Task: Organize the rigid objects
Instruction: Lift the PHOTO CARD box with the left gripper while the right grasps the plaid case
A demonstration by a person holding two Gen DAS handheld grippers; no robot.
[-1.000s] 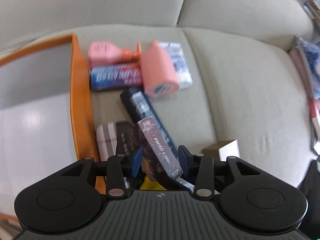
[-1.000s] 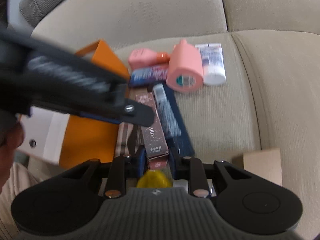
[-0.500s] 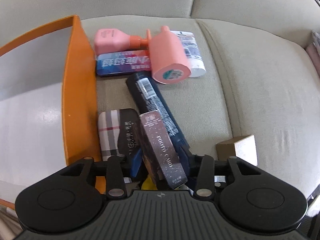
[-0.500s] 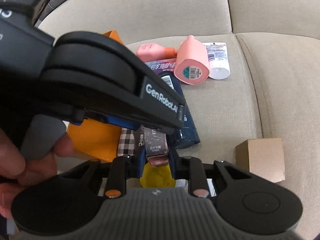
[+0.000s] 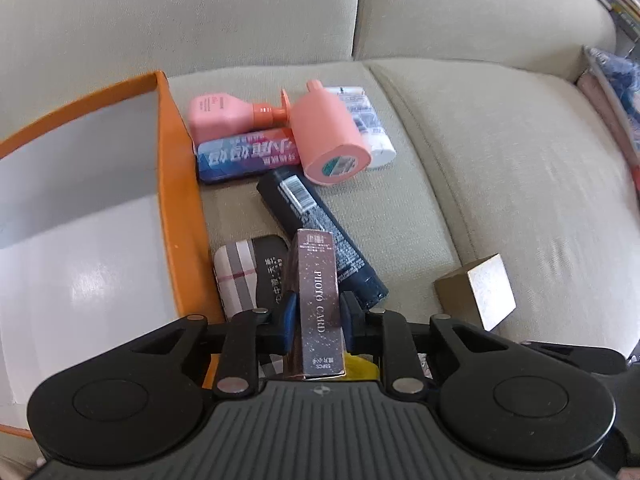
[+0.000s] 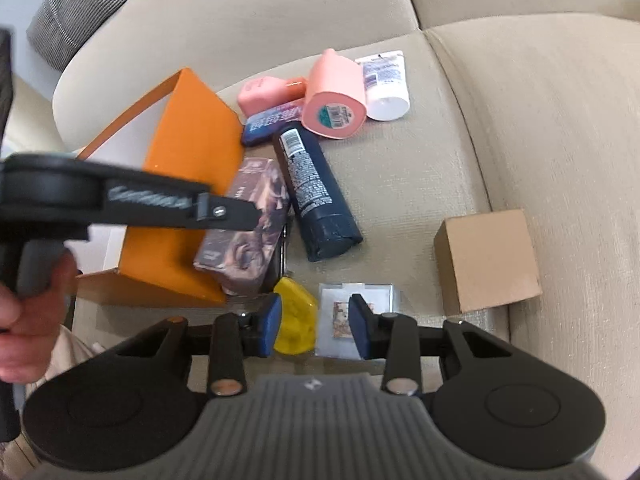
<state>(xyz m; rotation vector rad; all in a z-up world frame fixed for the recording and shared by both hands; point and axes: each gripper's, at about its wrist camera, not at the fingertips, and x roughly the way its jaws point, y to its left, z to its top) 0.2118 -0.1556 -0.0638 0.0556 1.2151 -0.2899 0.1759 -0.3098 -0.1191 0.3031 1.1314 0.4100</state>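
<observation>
My left gripper point(image 5: 316, 322) is shut on a brown "PHOTO CARD" box point(image 5: 318, 300) and holds it above the sofa seat, beside the orange box point(image 5: 180, 208) with a white inside. In the right wrist view the same card box point(image 6: 244, 232) hangs from the left gripper point(image 6: 252, 216) next to the orange box wall point(image 6: 188, 176). My right gripper point(image 6: 314, 330) is open and empty, over a yellow object point(image 6: 296, 320) and a clear square case point(image 6: 352, 312).
On the seat lie a dark blue tube point(image 5: 320, 216), a plaid case point(image 5: 248, 276), two pink bottles point(image 5: 332, 140), a blue-red pack point(image 5: 244, 156), a white tube point(image 5: 368, 128) and a brown cardboard cube point(image 6: 488, 260). Books lie at the far right point(image 5: 616, 80).
My right gripper has let go of the card box, opened and drawn back to the right. My left gripper has kept the box and straightened it upright.
</observation>
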